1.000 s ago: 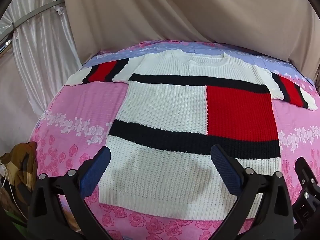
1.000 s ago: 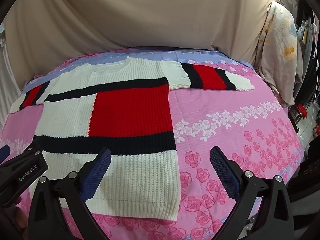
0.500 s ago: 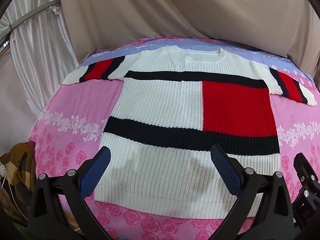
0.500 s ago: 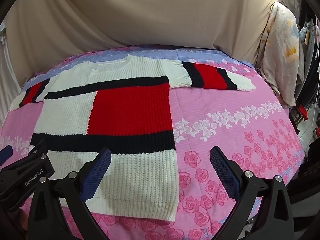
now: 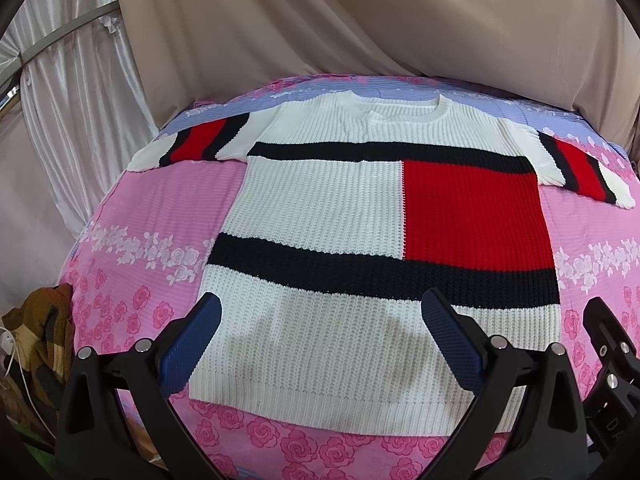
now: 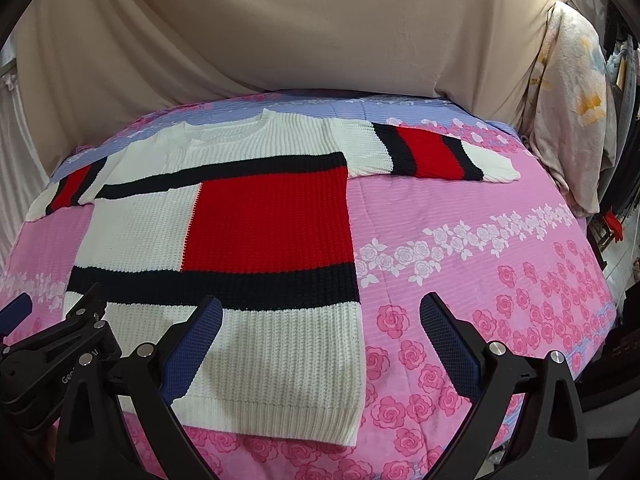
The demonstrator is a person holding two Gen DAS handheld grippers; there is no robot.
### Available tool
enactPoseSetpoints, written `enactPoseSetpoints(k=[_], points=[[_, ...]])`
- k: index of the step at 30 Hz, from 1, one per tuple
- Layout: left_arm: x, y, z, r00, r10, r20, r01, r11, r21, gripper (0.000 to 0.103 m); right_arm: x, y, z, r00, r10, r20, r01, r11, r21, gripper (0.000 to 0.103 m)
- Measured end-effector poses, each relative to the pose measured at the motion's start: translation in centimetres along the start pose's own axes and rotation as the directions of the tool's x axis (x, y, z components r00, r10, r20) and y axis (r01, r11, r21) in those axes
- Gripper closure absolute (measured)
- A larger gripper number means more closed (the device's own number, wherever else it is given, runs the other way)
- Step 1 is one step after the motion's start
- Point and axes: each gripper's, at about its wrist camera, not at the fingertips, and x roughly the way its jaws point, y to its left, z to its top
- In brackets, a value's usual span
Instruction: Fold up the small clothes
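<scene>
While both sets of jaws stand spread wide with nothing between them, the left gripper (image 5: 320, 336) hovers over the near hem of the knit sweater (image 5: 360, 240), its blue pads (image 5: 192, 344) framing the white ribbed band at the bottom. Just right of the left gripper's right jaw, the black body of the right gripper (image 5: 612, 364) pokes into the left wrist view. Seen from the right wrist, the right gripper (image 6: 320, 336) straddles the sweater's (image 6: 256, 240) near right corner: its left jaw is over the white hem, its right jaw over bare pink rose-print bedsheet (image 6: 480, 264). Left of that left jaw, the left gripper (image 6: 60, 356) shows as a black frame with one blue pad tip.

Beyond the jaws the sweater lies flat and face up on the bedsheet (image 5: 140, 216), unfolded. Past the white hem runs a broad black band, then a white block ahead of the left jaw and a red block (image 5: 476, 212) ahead of the right jaw, then a second thinner black band, then the white yoke and round neckline farthest away. Both striped sleeves (image 6: 436, 152) stretch straight out to either side.

Off the left jaw's outer side, a brown crumpled cloth (image 5: 40, 332) sits beside the bed. Behind everything hangs a beige backdrop cloth (image 5: 360, 20)
</scene>
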Motion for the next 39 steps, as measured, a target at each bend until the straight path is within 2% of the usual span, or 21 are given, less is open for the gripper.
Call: enactPoseSetpoints(k=[39], points=[[0.70,-0.83,-0.12,1.000,0.000,-0.019,0.000,1.000,0.010,0.005,0.65,-0.50,0.06,1.000,0.001,-0.018,-0.001,1.000,-0.001,0.005]])
